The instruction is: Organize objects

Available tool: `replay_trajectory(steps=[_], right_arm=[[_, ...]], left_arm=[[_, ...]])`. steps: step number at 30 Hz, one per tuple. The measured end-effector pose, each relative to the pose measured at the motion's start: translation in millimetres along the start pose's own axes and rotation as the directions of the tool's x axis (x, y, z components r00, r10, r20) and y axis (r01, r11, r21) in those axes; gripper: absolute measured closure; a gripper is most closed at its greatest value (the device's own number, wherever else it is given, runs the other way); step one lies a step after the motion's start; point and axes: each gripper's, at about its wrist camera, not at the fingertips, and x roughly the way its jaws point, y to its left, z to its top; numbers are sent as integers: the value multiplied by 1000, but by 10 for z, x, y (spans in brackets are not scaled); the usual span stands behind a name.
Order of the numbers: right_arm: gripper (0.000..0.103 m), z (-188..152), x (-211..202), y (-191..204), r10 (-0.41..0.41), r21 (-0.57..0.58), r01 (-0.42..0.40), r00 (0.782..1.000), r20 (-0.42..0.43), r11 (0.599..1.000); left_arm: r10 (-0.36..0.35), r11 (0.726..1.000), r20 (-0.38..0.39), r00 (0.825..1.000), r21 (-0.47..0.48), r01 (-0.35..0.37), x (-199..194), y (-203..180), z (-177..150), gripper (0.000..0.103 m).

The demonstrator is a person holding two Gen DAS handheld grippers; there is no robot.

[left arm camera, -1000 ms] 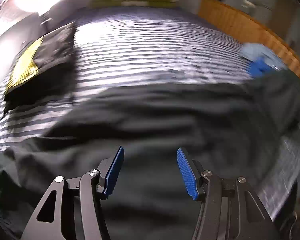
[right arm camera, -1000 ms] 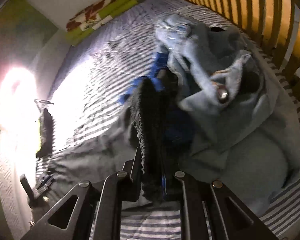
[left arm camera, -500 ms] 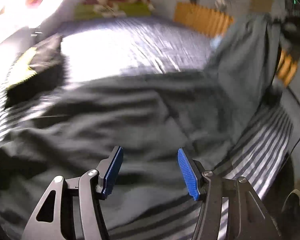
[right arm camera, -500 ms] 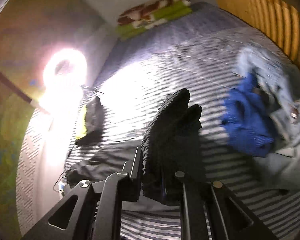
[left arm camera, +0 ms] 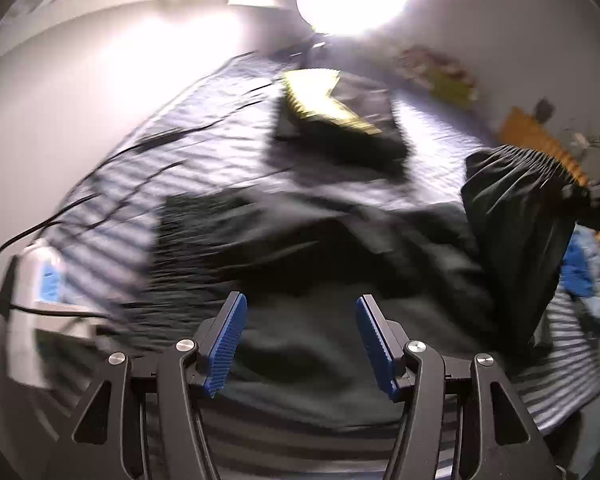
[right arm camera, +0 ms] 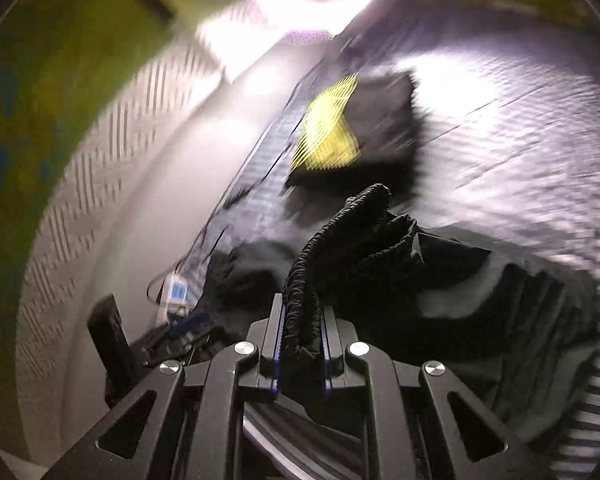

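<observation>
Since a second ago my right tongs (right arm camera: 301, 344) have swung the black garment's elastic waistband (right arm camera: 332, 240), still pinched, toward the folded black-and-yellow garment (right arm camera: 352, 128); left tongs (left arm camera: 300, 344) gape empty. Folding remains.

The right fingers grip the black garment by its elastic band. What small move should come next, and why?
Probably bring the open left gripper to the free part of the waistband. The right gripper pinches the black garment at one point only, so it hangs bunched and cannot be folded neatly.
</observation>
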Motion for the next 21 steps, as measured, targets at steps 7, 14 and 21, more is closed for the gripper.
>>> replay_trajectory(steps=[7, 14, 21], right_arm=[[90, -139, 1089, 529, 25, -40, -31, 991, -133, 999], [90, -173, 1345, 1061, 29, -182, -50, 993, -117, 982], [71, -257, 1851, 1197, 88, -212, -138, 969, -230, 967]], left_arm=[[-3, 998, -19, 1000, -63, 1, 79, 538, -92, 42], [-30, 994, 25, 999, -108, 32, 31, 739, -18, 42], [3, 988, 55, 998, -152, 5, -127, 934, -28, 42]])
